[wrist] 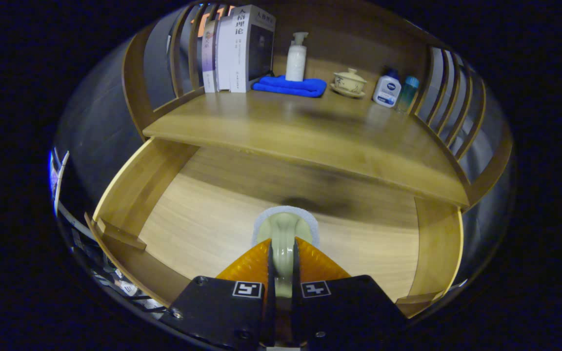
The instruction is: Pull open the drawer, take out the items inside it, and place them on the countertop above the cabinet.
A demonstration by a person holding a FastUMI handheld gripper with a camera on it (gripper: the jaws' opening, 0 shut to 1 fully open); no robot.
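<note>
The gripper (281, 253) is clamped on a smooth, pale, rounded object (285, 229) with a fuzzy white rim – held over the open wooden drawer (198, 214), below the glossy countertop (310, 131)

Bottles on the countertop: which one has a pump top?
The tall white bottle standing on the blue cloth, beside the books. The two small bottles far right have plain caps. The gripper is shut on a pale item over the open drawer.
</note>
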